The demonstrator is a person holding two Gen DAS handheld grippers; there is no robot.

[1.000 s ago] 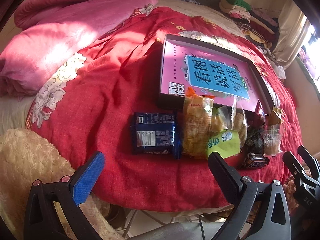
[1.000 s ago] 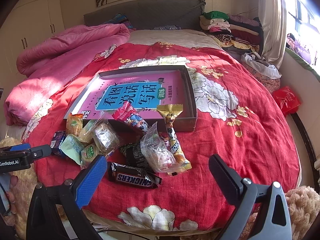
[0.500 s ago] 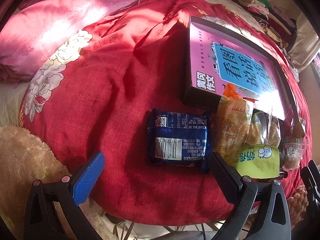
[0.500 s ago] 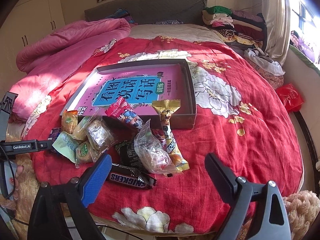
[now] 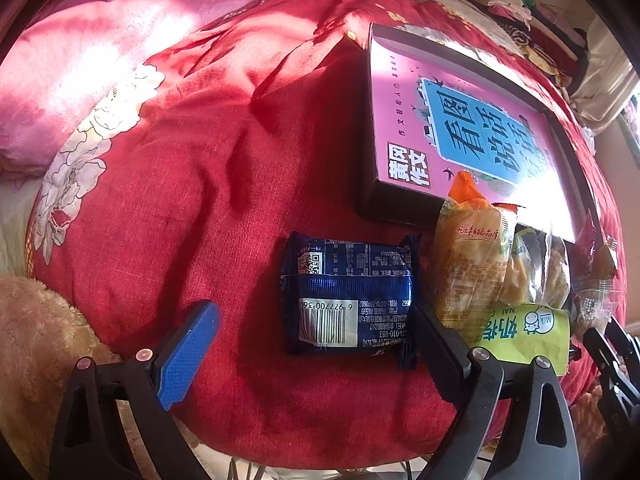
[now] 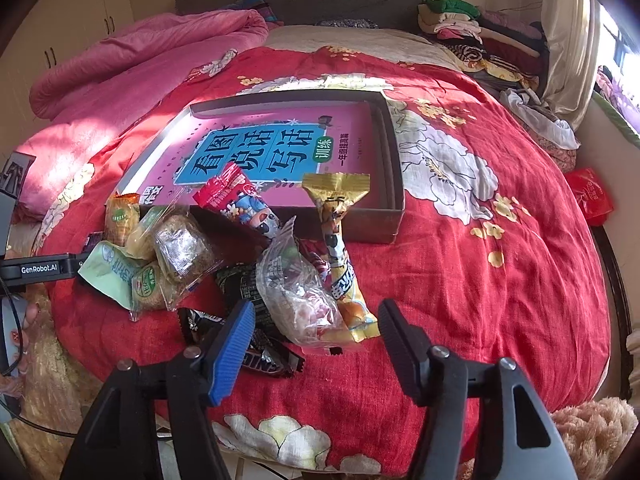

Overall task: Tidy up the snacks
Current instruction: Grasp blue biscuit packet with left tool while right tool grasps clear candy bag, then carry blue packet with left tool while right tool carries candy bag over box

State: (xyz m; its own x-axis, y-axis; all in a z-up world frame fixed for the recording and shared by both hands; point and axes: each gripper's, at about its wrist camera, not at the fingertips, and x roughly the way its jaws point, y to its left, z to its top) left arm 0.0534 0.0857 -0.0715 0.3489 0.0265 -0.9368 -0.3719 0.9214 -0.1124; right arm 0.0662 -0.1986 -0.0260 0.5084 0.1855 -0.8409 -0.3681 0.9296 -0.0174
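Your left tool (image 5: pixel 316 332) is closing around the blue packet (image 5: pixel 350 298), not gripping; your right tool (image 6: pixel 316 334), empty, is closing over the clear bag (image 6: pixel 300 296).

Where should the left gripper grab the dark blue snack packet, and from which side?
Take the dark blue packet across its puffed middle, coming from above. It lies flat on the red bedspread, and the crimped ends look too thin to hold. The left gripper already straddles it, jaws closing but not yet touching. Watch the yellow packet beside the black finger.
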